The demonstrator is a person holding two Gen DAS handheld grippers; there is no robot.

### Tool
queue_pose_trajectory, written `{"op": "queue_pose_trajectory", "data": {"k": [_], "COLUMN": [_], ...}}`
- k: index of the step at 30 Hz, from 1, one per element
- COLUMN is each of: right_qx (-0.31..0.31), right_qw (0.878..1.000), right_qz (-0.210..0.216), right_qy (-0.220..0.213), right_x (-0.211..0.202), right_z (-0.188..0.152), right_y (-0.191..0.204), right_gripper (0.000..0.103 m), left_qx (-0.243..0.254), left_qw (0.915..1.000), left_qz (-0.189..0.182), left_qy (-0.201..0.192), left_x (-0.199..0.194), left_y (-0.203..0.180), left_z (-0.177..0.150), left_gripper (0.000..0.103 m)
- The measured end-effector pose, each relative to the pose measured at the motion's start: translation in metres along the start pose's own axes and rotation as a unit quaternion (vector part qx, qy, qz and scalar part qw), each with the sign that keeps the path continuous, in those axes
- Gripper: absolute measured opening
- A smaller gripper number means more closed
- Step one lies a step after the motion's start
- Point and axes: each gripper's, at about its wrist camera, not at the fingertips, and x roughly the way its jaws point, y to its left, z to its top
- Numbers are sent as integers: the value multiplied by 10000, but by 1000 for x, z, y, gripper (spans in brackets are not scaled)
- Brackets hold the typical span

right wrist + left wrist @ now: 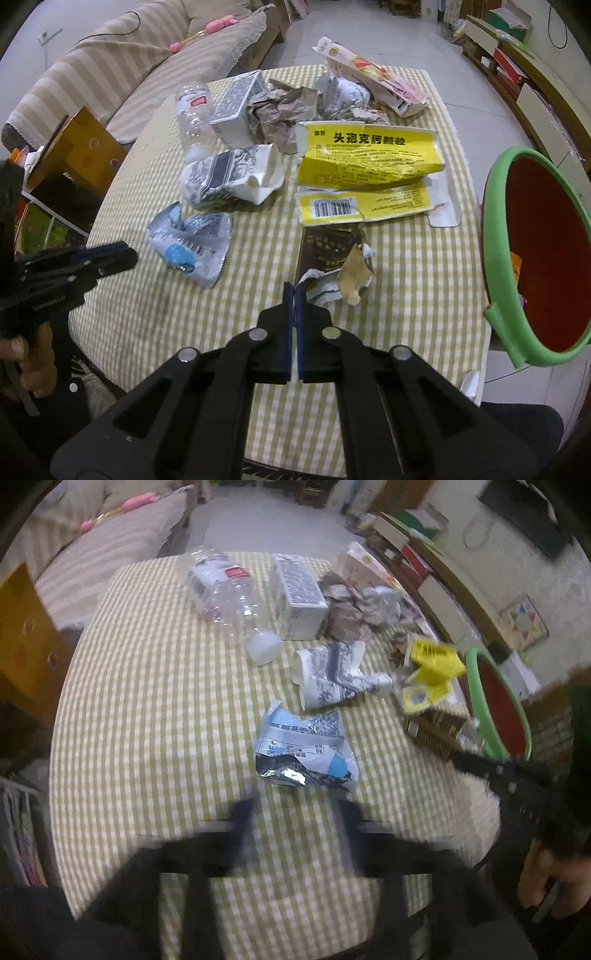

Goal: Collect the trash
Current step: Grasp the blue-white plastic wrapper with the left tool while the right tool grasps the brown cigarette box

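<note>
The right gripper is being held with jaws pressed together on nothing, a torn wrapper scrap lying just beyond its tips. The left gripper is being held spread, the blue foil packet lying just ahead, untouched.

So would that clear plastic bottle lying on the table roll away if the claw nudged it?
Probably: the clear plastic bottle lies on its side and is round. It looks empty, so likely light, and its dented walls may buckle under a squeeze.
</note>
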Motion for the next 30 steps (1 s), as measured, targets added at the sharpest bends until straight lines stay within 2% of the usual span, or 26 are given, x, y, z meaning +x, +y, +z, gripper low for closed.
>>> {"op": "queue_pose_trajectory", "data": {"k": [1,6,10,17,20,21,24,27,30], "right_qx": [-7,11,13,-122,-136,-131,-97,-54,17], "right_qw": [10000,10000,10000,9999,9998,9998,9998,9998,9997], "right_qz": [17,42,48,90,134,149,183,203,241], "right_qy": [8,14,19,-19,-36,-40,-54,-59,-79], "right_x": [0,1,3,6,6,7,6,5,2], "right_z": [0,-1,0,3,4,5,6,5,5], "right_y": [0,0,-2,1,2,2,2,1,0], "right_gripper": [2,2,2,2,2,2,2,2,2], "left_qx": [-146,-616,-953,-986,-849,-775,-625,-504,-439], "left_qw": [9999,9973,9941,9925,9939,9947,9957,9967,9976], "left_qz": [-58,-319,-182,111,195,228,162,142,109], "left_qy": [-40,225,480,707,673,643,670,615,517], "left_x": [-1,18,39,75,81,82,86,82,71], "left_y": [3,-4,-7,-20,-26,-29,-38,-41,-40], "left_z": [1,7,13,26,29,31,34,32,29], "left_gripper": [72,73,73,71,56,43,19,10,7]}}
